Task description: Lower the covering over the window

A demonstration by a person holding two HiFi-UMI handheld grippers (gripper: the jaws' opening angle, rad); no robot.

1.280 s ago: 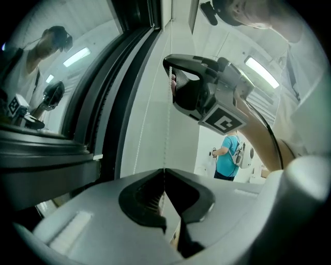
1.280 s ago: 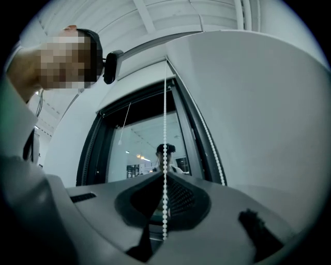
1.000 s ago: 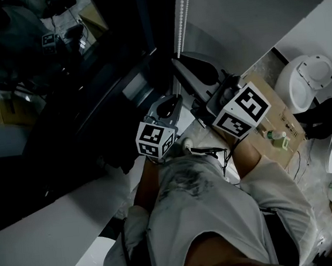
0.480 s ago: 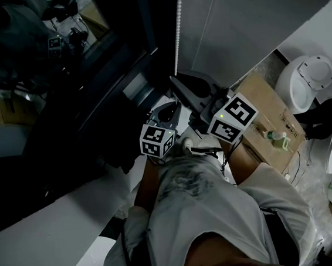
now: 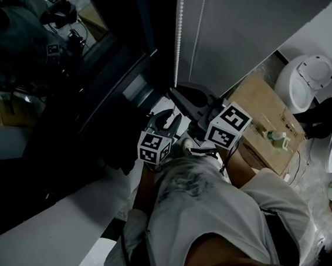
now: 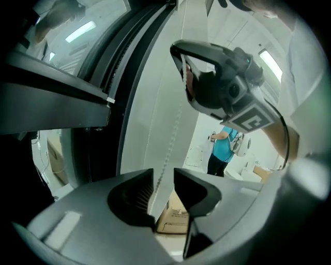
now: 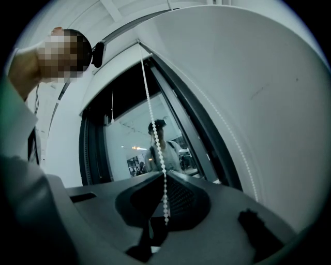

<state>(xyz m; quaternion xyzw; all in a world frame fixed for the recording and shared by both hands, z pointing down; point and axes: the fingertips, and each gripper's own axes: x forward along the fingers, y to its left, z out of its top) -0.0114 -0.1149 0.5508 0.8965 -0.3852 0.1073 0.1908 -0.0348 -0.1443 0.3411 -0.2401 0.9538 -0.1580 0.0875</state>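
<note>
Now left gripper [image 6: 163,180] jaws just opening, bead chain [image 7: 155,129] loose between them; right gripper [image 7: 164,178] pinches chain, sits lower than before. We judge left regrips higher next, pulling roller blind [image 5: 248,14] further down.

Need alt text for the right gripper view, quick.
The right gripper is shut on a white bead chain that runs up toward the top of a dark window. A grey roller blind fills the right side, and the glass reflects a standing person.

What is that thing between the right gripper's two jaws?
The bead chain, pinched by the shut right gripper; the right gripper view shows it.
</note>
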